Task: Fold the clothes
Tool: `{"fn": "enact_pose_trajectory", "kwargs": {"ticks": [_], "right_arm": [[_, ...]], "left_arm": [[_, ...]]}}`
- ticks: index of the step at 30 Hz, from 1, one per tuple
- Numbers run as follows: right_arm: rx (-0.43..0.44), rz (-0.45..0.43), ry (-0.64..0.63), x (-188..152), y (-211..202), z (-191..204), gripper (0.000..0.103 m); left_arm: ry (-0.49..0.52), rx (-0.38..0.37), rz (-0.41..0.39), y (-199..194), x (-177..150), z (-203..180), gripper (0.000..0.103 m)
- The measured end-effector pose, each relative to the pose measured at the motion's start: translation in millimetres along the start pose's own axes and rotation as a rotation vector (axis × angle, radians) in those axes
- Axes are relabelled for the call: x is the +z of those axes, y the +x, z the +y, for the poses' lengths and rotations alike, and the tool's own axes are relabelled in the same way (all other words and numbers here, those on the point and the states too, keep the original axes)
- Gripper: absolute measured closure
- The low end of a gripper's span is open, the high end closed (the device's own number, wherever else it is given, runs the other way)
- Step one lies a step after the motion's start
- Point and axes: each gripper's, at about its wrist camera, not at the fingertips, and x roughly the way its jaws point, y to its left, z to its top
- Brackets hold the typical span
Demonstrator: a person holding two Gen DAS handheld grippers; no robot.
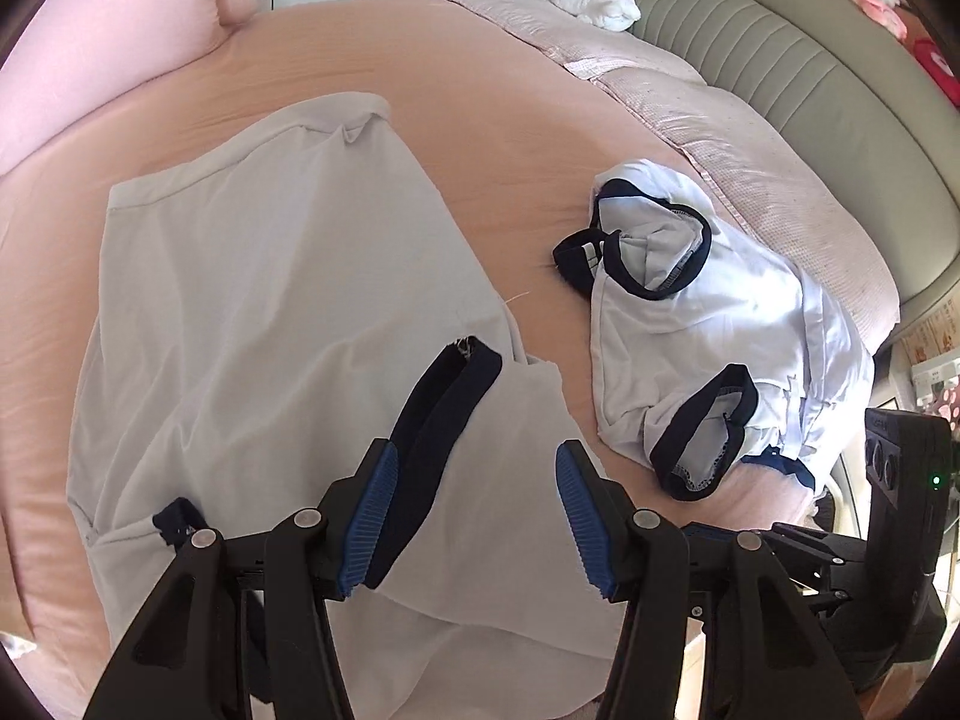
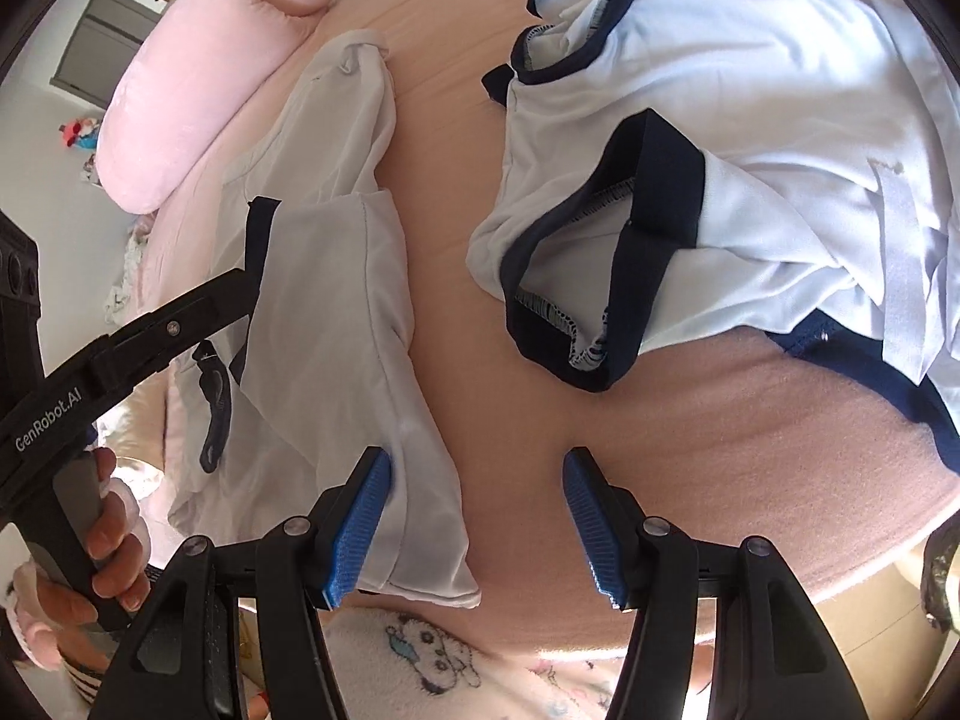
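A white shirt (image 1: 270,300) with navy trim lies spread on the peach bed sheet (image 1: 480,120). My left gripper (image 1: 474,510) hovers open over its near part. A navy band (image 1: 444,420) runs up beside the left pad, and white cloth lies under the gap. In the right wrist view the same shirt (image 2: 336,312) is a long folded strip. My right gripper (image 2: 477,516) is open above the sheet (image 2: 660,450), and the shirt's edge brushes its left pad. A crumpled pale garment with navy cuffs (image 2: 750,120) (image 1: 708,330) lies to the right.
A pink pillow (image 1: 120,30) (image 2: 198,90) sits at the far left. A pinkish quilt (image 1: 750,138) and a padded grey headboard (image 1: 810,60) border the right. A hand (image 2: 114,546) grips the left device's handle. Printed fleece (image 2: 432,648) shows below the bed's near edge.
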Motion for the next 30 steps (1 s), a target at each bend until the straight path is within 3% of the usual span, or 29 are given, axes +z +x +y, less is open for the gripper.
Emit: {"fn": "enact_pose_trajectory", "kwargs": {"ticks": [10, 17, 19, 21, 24, 30], "right_arm": [[0.066, -0.045, -0.019, 31, 11, 16, 0.043], [0.117, -0.057, 0.011, 58, 18, 11, 0.043], [0.135, -0.061, 0.03, 63, 22, 8, 0.043], [0.16, -0.08, 0.051, 61, 24, 6, 0.043], [0.201, -0.115, 0.061, 57, 23, 0, 0.043], [0.186, -0.151, -0.018, 50, 6, 15, 0.044]], "left_arm": [[0.037, 0.072, 0.039, 25, 16, -2, 0.051], [0.061, -0.019, 0.004, 25, 18, 1, 0.051], [0.081, -0.041, -0.027, 23, 16, -2, 0.055], [0.09, -0.068, -0.036, 24, 15, -3, 0.075], [0.084, -0.058, -0.014, 32, 12, -2, 0.089], [0.048, -0.034, -0.02, 28, 8, 7, 0.092]]}}
